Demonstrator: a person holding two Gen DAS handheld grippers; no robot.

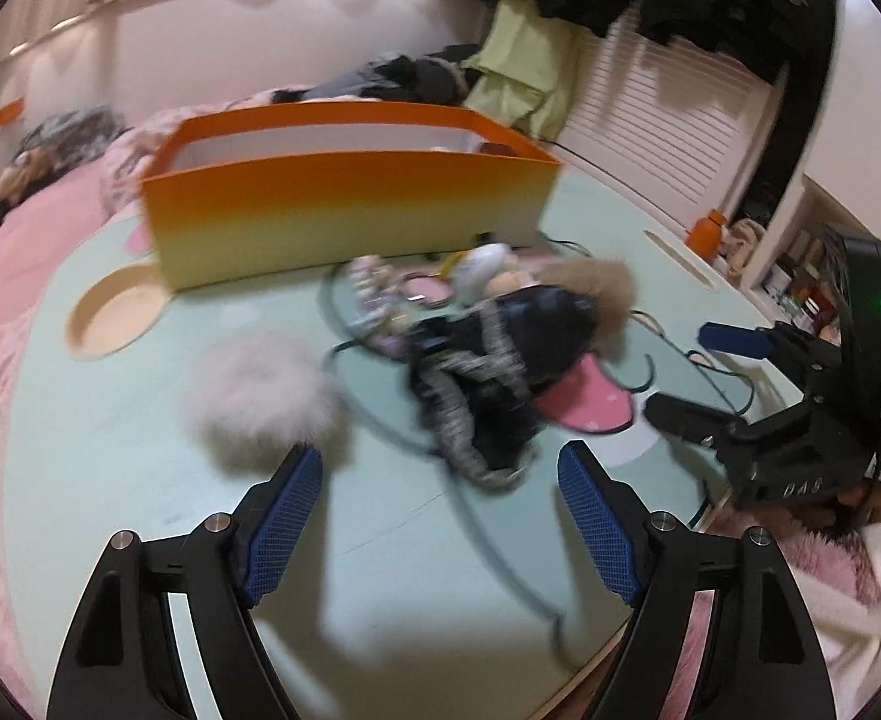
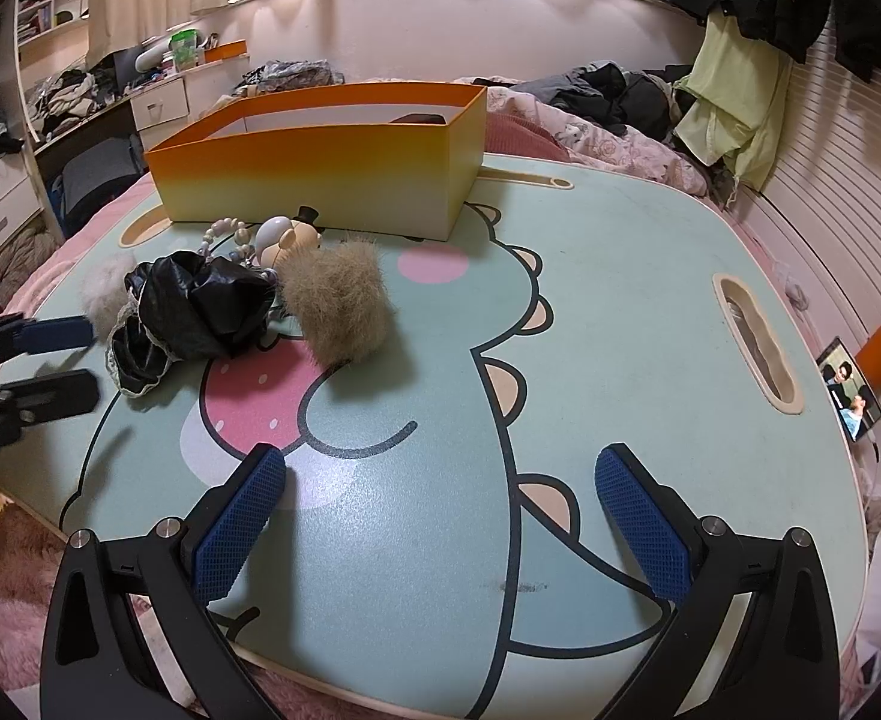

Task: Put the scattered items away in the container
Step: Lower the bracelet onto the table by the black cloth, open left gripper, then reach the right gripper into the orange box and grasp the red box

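Both grippers spread and empty, left gripper beside white pompom, right gripper over bare table.

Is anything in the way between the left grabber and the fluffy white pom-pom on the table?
Nothing visible is. The left gripper has its jaws open with nothing between them, and the fluffy white pom-pom lies just ahead of its left finger on bare green tabletop. The black lace-trimmed cloth bundle sits to the side, not between them.

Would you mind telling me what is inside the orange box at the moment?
In the right wrist view, one dark item shows at the far right end inside the orange box. The near wall hides the box floor, so anything else lying there cannot be seen.
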